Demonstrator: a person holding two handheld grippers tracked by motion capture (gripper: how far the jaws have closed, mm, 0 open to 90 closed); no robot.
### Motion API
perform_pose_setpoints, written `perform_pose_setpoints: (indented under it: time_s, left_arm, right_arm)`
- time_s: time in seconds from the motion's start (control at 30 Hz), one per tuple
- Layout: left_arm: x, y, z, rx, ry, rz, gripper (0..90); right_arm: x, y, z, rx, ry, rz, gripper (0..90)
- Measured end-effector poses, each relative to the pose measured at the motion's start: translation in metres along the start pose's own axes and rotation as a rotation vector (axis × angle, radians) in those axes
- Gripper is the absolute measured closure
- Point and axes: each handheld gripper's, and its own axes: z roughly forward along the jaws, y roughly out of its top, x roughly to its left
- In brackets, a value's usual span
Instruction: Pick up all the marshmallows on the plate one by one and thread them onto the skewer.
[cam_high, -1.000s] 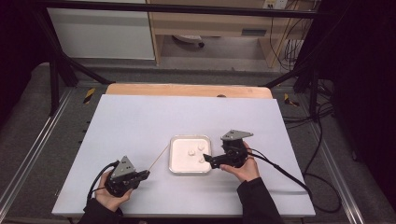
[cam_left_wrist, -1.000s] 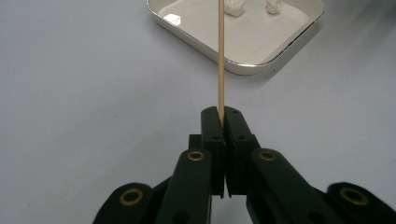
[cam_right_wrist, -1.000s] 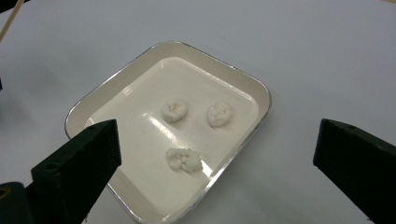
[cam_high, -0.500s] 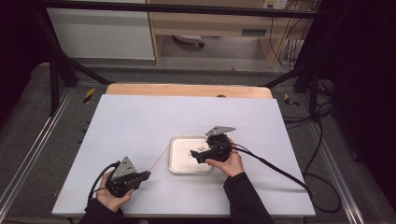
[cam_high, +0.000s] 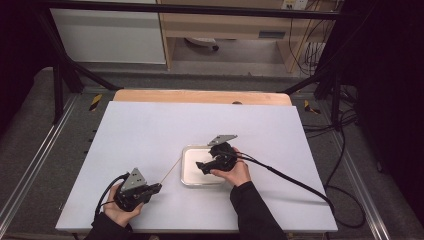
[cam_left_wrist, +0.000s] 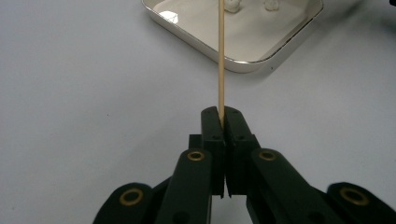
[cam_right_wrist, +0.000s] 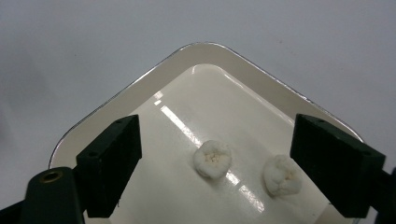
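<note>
A shallow white tray (cam_high: 189, 172) sits on the table, front of centre. Two small white puffy lumps lie in it; the right gripper view shows one lump (cam_right_wrist: 213, 158) and the other lump (cam_right_wrist: 281, 174). My right gripper (cam_high: 202, 166) hovers over the tray, open. Its jaws have just been closing, with both lumps between them and untouched, seen from my right gripper (cam_right_wrist: 219, 149). My left gripper (cam_high: 157, 187), at the front left, is shut on a thin wooden skewer (cam_high: 171, 170). In its own view the left gripper (cam_left_wrist: 222, 114) holds the skewer (cam_left_wrist: 221, 56) pointing at the tray (cam_left_wrist: 243, 32).
The white table top (cam_high: 150, 130) has open room at the back and left. A wooden board edge (cam_high: 200, 96) runs along the far side. The right gripper's cable (cam_high: 290, 180) trails off to the right.
My right gripper has moved left from the tray's right edge to over the tray. The left gripper and skewer have stayed put.
</note>
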Motion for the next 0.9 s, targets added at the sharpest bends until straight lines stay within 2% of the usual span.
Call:
perform_pose_setpoints:
  time_s: [0.23,0.43,0.6,0.8,0.9]
  left_arm:
    - [0.000,0.000,0.000,-0.002,0.001,-0.001,88.3]
    - [0.000,0.000,0.000,-0.003,0.001,0.001,88.3]
    - [0.000,0.000,0.000,-0.003,0.001,0.001,88.3]
    - [0.000,0.000,0.000,-0.003,0.001,0.001,88.3]
    - [0.000,0.000,0.000,-0.002,0.001,0.001,88.2]
  right_arm:
    - [-0.001,-0.003,0.007,0.013,0.019,-0.007,29.0]
    - [0.000,-0.005,0.009,0.034,0.034,-0.008,42.3]
    - [0.000,-0.007,0.011,0.048,0.026,-0.008,50.3]
    - [0.000,-0.009,0.013,0.058,0.030,0.003,55.6]
    - [0.000,-0.010,0.014,0.063,0.021,-0.013,57.7]
